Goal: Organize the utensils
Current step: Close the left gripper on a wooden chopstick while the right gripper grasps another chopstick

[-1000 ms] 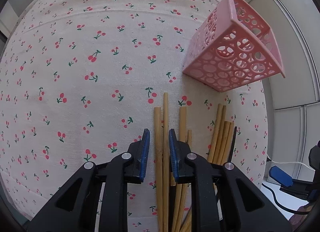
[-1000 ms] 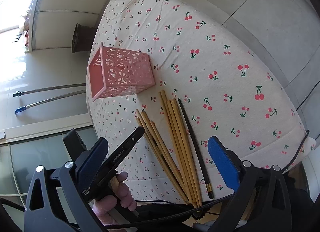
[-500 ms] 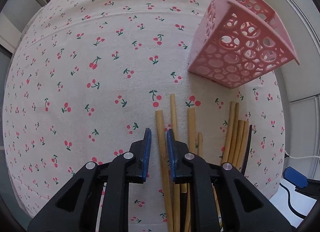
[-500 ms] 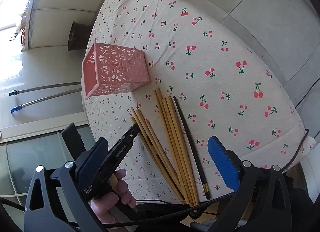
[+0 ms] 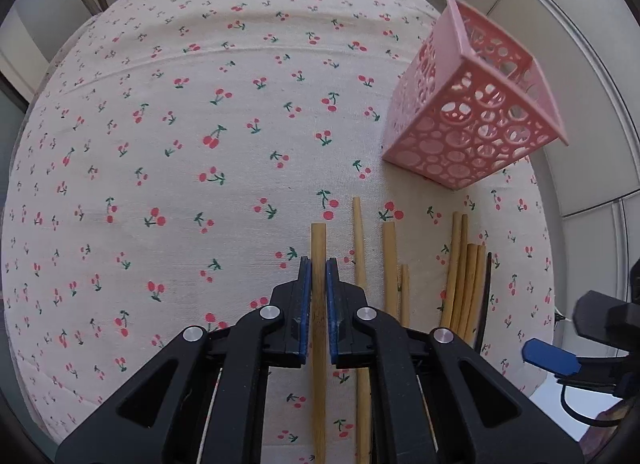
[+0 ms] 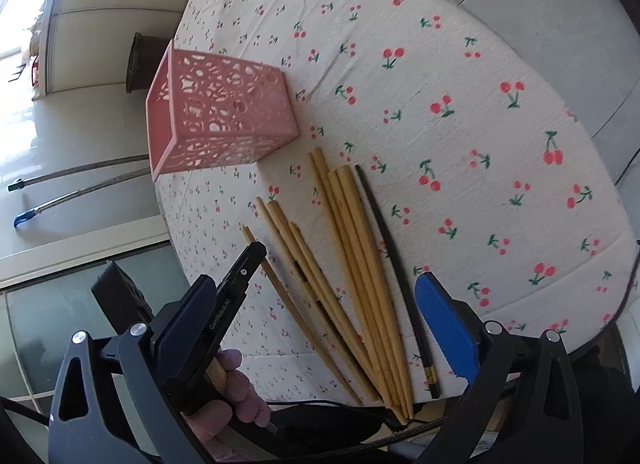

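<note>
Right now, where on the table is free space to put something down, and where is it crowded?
Free: the wide stretch of tablecloth on the view's left of the pink basket and the chopsticks. Crowded: the strip below the basket, where chopsticks lie side by side and the left gripper has closed on one.

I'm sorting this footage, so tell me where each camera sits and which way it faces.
Left wrist: on the left gripper, looking steeply down at the cherry-print tablecloth; its jaws have just closed on a bamboo chopstick.
Right wrist: on the open right gripper, angled down; a hand shows.
Shared: pink perforated plastic basket, chopsticks.
</note>
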`<action>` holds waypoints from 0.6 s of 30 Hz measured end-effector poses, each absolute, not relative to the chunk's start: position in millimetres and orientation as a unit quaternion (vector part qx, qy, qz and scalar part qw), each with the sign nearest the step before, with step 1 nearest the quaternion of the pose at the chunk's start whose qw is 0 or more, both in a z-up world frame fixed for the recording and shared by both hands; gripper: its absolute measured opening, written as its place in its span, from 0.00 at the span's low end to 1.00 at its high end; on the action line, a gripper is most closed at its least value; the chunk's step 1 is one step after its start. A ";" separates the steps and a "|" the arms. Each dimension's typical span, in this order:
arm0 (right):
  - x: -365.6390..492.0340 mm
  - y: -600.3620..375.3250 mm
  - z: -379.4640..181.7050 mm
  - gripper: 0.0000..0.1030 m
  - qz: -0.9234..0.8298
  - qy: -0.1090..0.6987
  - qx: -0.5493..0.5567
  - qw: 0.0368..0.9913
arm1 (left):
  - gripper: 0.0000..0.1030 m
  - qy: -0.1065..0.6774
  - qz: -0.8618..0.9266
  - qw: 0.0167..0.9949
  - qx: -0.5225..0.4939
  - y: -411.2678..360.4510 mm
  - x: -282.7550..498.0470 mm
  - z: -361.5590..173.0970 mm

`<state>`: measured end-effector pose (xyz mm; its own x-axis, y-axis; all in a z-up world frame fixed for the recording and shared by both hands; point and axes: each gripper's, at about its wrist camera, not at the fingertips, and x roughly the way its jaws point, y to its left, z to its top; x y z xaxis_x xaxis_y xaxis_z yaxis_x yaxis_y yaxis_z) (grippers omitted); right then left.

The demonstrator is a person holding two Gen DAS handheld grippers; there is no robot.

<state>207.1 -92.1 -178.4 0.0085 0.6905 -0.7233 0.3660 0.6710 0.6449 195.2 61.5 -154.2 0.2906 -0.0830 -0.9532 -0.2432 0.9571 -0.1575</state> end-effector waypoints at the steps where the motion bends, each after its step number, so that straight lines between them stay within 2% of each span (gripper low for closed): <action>1: 205.9 -90.0 -180.9 0.87 0.137 0.693 0.383 0.595 | 0.06 0.588 0.048 0.795 -0.141 66.4 192.9 -148.4; 2: 205.7 -87.5 -183.5 0.83 0.137 0.694 0.381 0.595 | 0.06 0.581 0.045 0.800 -0.144 69.2 187.5 -140.9; 4: 207.9 -81.0 -188.2 0.60 0.137 0.699 0.366 0.598 | 0.06 0.573 0.041 0.805 -0.150 75.1 179.1 -131.0; 6: 211.0 -73.5 -193.8 0.50 0.142 0.703 0.358 0.598 | 0.06 0.569 0.036 0.807 -0.158 77.7 173.3 -125.3; 10: 215.4 -65.9 -192.2 0.36 0.117 0.694 0.317 0.636 | 0.06 0.564 0.025 0.809 -0.165 84.1 168.2 -119.0; 18: 227.0 -66.5 -193.6 0.19 0.083 0.684 0.261 0.676 | 0.07 0.560 0.009 0.810 -0.172 88.2 166.6 -110.6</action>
<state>227.0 -66.5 -193.6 0.0501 0.4685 -0.8821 0.2445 0.8505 0.4656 166.6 88.2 -110.6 0.3718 -0.1777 -0.9111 -0.2083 0.9405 -0.2685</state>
